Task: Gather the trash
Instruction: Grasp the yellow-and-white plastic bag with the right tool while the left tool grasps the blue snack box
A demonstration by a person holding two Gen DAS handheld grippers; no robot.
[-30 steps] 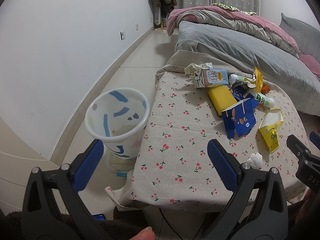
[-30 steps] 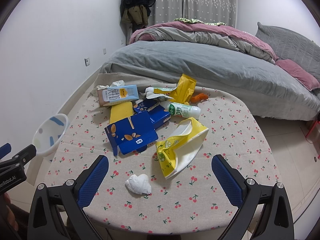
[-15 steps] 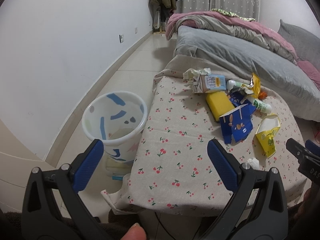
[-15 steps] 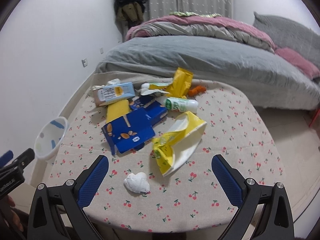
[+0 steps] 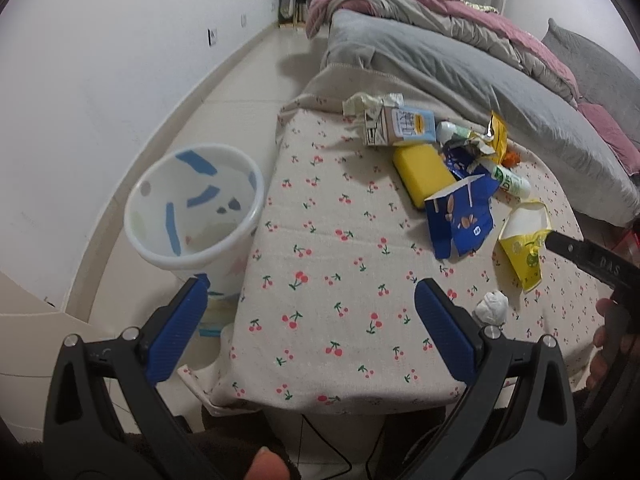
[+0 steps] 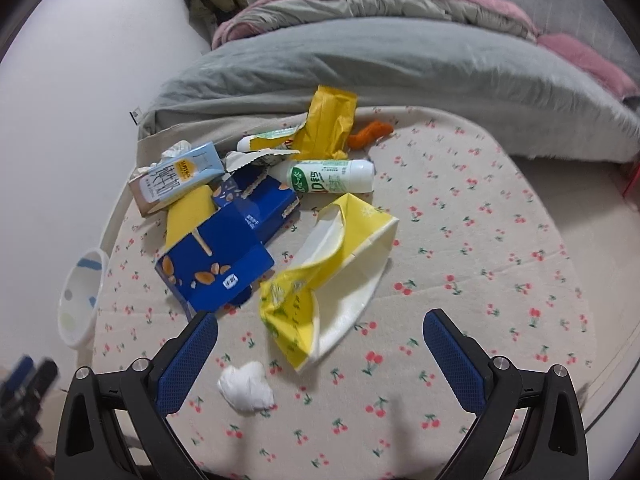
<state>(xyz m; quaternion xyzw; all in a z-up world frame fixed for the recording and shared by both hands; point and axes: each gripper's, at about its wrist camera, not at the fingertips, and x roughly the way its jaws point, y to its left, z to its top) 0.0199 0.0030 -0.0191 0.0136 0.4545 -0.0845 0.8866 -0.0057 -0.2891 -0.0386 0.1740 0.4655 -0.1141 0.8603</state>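
Hovering over the near edge of the table (image 5: 320, 248), the left gripper (image 5: 312, 300) has its blue fingers (image 5: 444, 332) spread wide, holding nothing. The right gripper (image 6: 320, 336) hangs above the cherry-print cloth, fingers (image 6: 452, 352) equally wide and empty.

Trash lies scattered on the table — a blue box (image 6: 216, 260) torn open, a yellow bag (image 6: 332, 276) just right of it, a white bottle (image 6: 332, 176) with green print behind the two, a carton (image 6: 176, 178) at the far left, and a yellow wrapper (image 6: 328, 120) near the far edge. A tissue wad (image 6: 246, 386) sits alone nearest the right gripper, just inside its left finger.

Beside the table's left edge, on the floor, stands the bin (image 5: 194, 212) — white with blue patches. A bed (image 6: 360, 52) lies beyond the table.
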